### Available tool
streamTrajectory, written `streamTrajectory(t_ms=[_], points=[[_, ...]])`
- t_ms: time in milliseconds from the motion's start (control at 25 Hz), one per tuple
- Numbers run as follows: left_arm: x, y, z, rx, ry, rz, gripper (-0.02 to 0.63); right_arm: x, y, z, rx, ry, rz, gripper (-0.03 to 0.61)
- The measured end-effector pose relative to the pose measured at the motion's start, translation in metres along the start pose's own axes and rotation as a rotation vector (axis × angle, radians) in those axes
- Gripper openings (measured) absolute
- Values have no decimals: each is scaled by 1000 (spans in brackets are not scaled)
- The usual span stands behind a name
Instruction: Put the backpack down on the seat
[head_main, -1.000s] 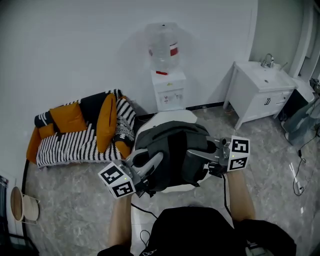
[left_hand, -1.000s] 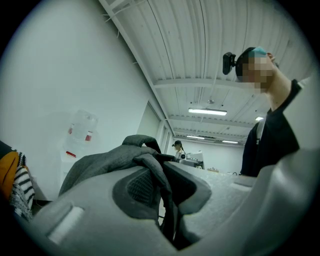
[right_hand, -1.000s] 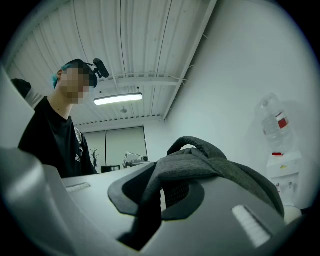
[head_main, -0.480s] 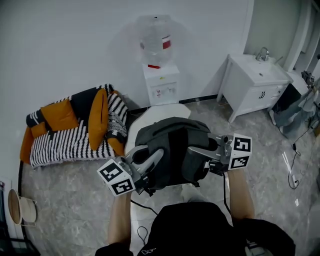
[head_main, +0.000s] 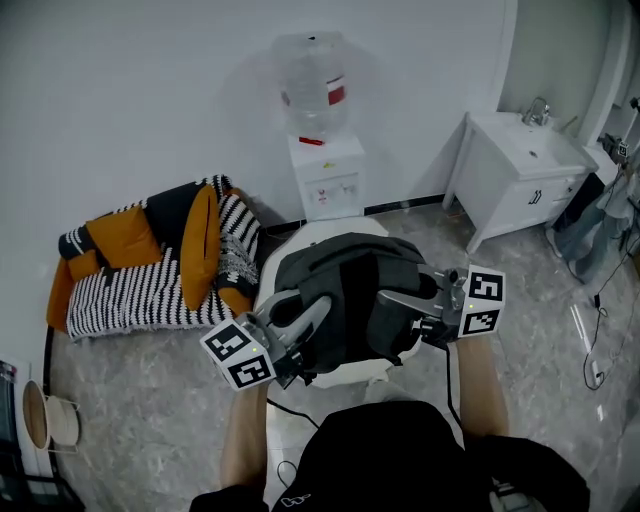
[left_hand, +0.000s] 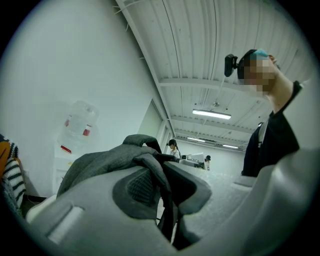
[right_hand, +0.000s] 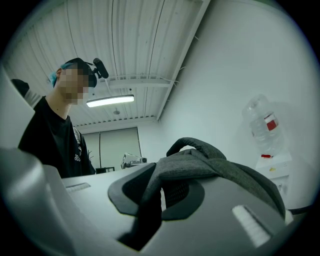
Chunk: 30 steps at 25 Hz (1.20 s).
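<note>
A dark grey backpack (head_main: 345, 300) with a black middle panel hangs over a white seat (head_main: 322, 229), hiding most of it. Whether it rests on the seat I cannot tell. My left gripper (head_main: 303, 318) is shut on a backpack strap at the bag's left side. In the left gripper view, the strap (left_hand: 159, 182) runs down between the jaws of the left gripper (left_hand: 167, 202). My right gripper (head_main: 402, 300) is shut on the other strap at the bag's right side. The right gripper view shows that strap (right_hand: 152, 197) pinched in the right gripper (right_hand: 160, 202), with the bag's top handle (right_hand: 192, 144) behind.
A low sofa (head_main: 140, 285) with a striped cover and orange cushions stands left of the seat. Behind the seat, a water dispenser (head_main: 325, 180) is against the wall. A white sink cabinet (head_main: 520, 175) is at the right. Cables (head_main: 597, 345) lie on the marble floor.
The head view has swung slightly. The backpack and both grippers stay in about the same place over the seat, grips unchanged.
</note>
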<state>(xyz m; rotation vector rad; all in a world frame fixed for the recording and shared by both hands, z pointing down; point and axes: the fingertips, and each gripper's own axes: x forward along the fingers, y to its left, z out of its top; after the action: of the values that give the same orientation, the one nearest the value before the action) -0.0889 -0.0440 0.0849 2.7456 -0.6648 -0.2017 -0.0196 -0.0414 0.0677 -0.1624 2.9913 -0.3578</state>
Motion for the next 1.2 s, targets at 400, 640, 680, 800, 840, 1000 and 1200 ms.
streamTrajectory(t_ms=[400,640,680,800,840,1000,1200], points=[[15,16,-8,59,12,-13,45,-11,-17,-13,-29,37,28,38],[19,30,-30,10,7,-42,46,-16,-30,-30,-32,67,23,38],[20,33,-33,4,8,-43,44,-16,-32,-32,-31,72,19,38],[45,41,-34,-13,24,-40,44,-33,-50,-28,-17,68,10,40],[62,45,-30,-16,31,-38,46,-43,-63,-20,-15,59,9,40],[91,56,-24,-30,53,-24,44,-59,-88,-3,-12,34,22,40],[80,65,-29,-11,53,-13,44,-48,-91,-17,8,25,21,40]])
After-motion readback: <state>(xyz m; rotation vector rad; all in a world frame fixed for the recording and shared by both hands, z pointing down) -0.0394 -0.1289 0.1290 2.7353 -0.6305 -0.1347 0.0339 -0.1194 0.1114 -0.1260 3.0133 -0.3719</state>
